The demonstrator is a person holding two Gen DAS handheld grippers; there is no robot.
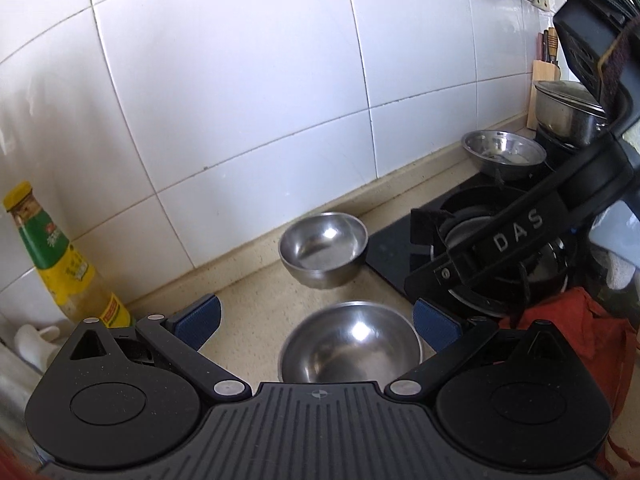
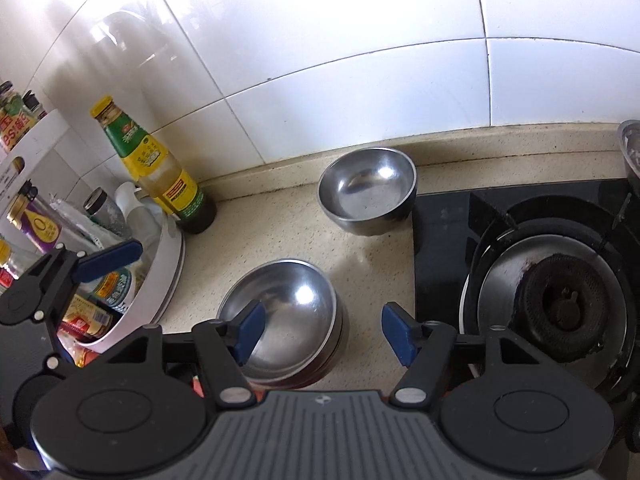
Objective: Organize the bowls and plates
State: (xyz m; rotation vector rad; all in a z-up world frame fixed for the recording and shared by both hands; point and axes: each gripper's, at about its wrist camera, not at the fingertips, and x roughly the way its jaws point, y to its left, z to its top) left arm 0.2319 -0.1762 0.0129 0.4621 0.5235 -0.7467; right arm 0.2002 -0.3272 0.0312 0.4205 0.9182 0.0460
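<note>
So here's roughly where things stand, biggest stuff first. The beige worktop (image 2: pixel 288 232) runs along the tiled wall, with the gas stove (image 2: pixel 560 304) sitting off to the right of the right gripper's fingers.

The stack of steel bowls (image 2: pixel 288 316) looks like the finished part: several rims show nested under the top one, so some bowls are already gathered. It sits right under the right gripper (image 2: pixel 322 334), with the left pad over its rim and the right pad past its edge. In the left view that stack lies between and just ahead of the left gripper (image 1: pixel 318 320).

Still to do, by the look of it: the single steel bowl (image 2: pixel 368 196) stands alone ahead of the fingers, against the wall and beside the stove's edge. A wider steel dish (image 1: pixel 503 153) also sits far right by the stove, well apart from the stack. No plates visible anywhere.

Both sets of fingers are spread wide and holding nothing. The sauce bottle (image 2: pixel 156 168) is off to the left, not part of this.
</note>
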